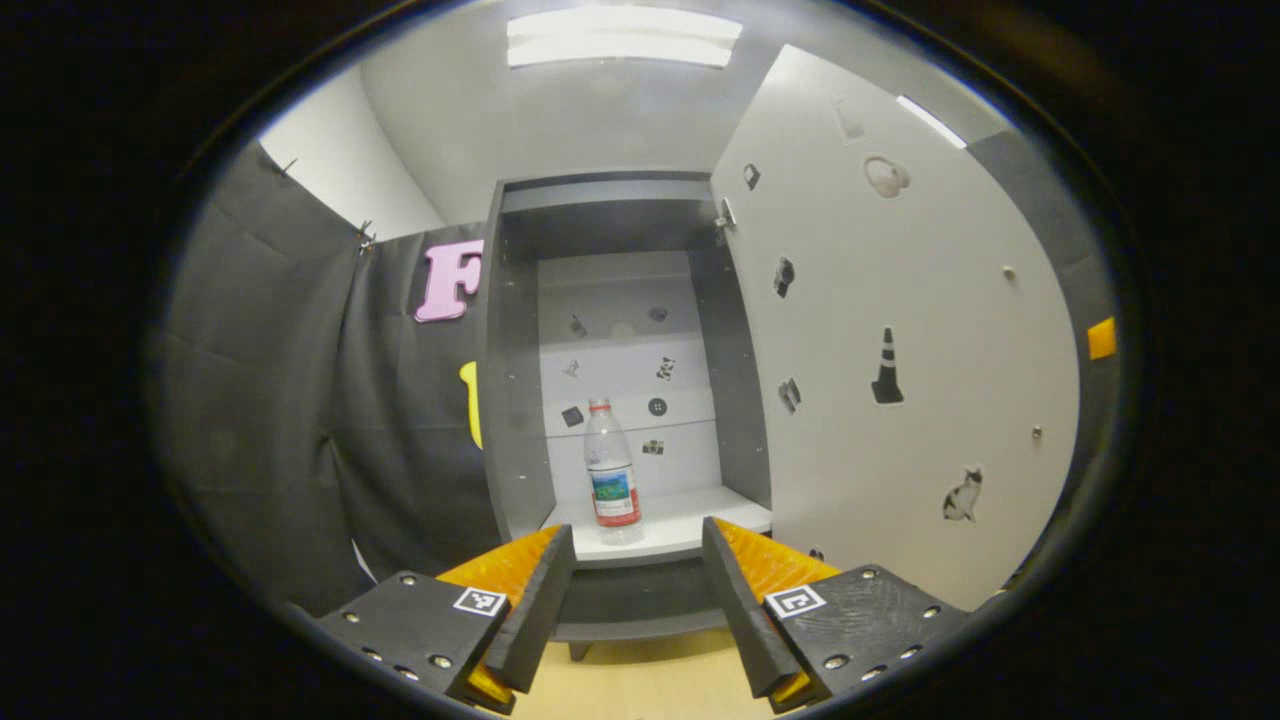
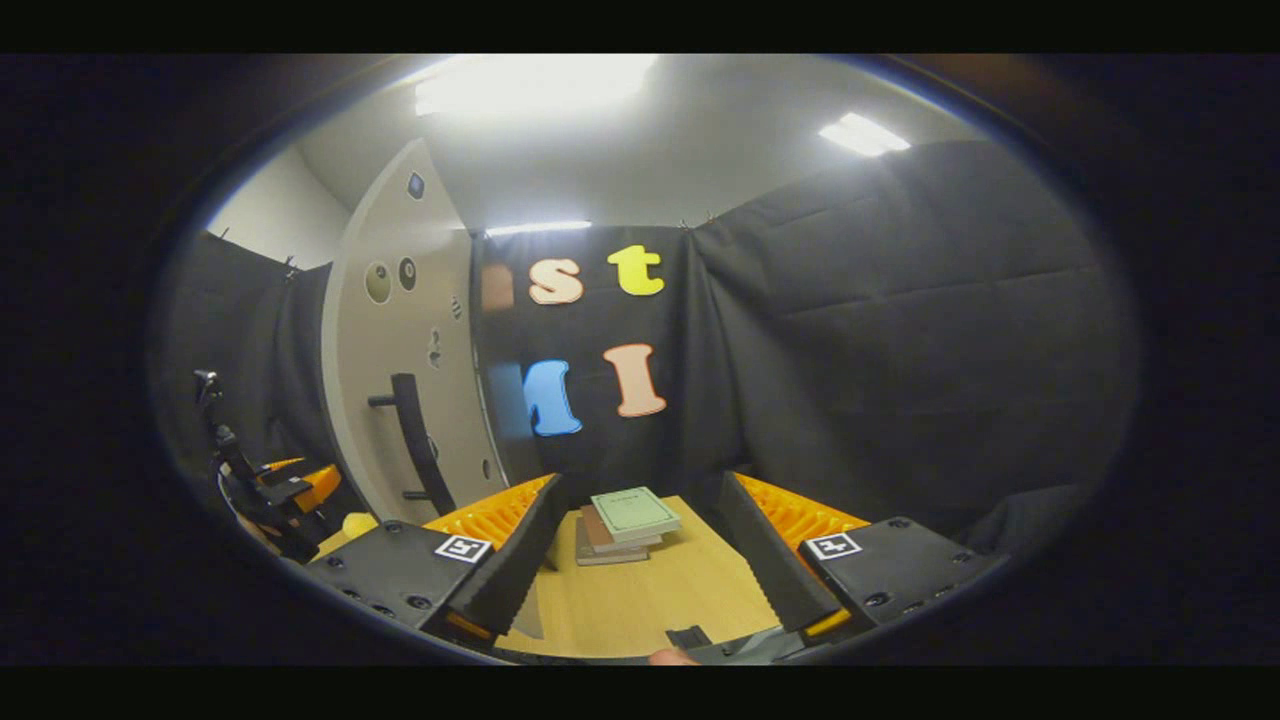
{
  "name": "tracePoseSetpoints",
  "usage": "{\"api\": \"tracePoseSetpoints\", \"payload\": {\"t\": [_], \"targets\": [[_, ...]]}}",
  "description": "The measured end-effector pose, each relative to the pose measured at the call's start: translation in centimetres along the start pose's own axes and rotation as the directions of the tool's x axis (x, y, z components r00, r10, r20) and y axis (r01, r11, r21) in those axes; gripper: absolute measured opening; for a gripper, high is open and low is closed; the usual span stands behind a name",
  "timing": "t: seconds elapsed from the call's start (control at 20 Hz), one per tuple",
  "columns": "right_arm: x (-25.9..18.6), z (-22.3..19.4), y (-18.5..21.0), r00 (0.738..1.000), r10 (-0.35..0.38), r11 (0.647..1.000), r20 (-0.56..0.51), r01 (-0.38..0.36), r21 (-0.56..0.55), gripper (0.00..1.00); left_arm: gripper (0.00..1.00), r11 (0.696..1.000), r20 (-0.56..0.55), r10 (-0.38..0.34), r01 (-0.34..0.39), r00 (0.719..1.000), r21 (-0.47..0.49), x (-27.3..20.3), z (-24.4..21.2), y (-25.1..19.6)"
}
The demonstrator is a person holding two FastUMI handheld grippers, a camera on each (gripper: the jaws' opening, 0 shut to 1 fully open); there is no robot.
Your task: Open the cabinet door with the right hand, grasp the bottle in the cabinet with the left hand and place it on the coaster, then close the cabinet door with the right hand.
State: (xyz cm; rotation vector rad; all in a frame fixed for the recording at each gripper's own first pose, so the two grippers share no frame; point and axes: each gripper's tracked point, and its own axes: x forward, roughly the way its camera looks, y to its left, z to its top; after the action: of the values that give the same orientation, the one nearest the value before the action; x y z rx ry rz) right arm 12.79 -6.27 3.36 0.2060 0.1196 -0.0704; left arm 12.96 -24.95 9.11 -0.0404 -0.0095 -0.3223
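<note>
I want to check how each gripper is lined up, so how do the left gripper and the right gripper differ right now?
The left gripper faces the open cabinet, with the bottle upright on the shelf ahead; the right gripper faces a stack of books on the table. The left has the door's inner face at its side; the right sees the handle side. Both are open and empty.

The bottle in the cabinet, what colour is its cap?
Red. The bottle shows best in the left gripper view, standing upright on the shelf.

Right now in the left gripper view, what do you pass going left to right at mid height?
Black cloth wall → cabinet's left side panel → bottle on the shelf → open cabinet door.
</note>
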Motion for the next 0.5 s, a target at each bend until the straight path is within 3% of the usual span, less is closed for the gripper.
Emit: {"api": "tracePoseSetpoints", "payload": {"t": [0.2,0.5], "targets": [[0.4,-0.6,-0.6,0.996,-0.086,0.996,-0.011,0.085,-0.021,0.98,0.76,0.999,-0.021,0.005,-0.006,1.0,-0.053,6.5,-0.2,3.4],[0.7,-2.0,0.5,0.986,-0.16,0.987,-0.039,0.158,-0.04,0.98,0.76,0.995,-0.026,0.003,-0.006,1.0,-0.099,14.8,-1.5,6.1]]}}
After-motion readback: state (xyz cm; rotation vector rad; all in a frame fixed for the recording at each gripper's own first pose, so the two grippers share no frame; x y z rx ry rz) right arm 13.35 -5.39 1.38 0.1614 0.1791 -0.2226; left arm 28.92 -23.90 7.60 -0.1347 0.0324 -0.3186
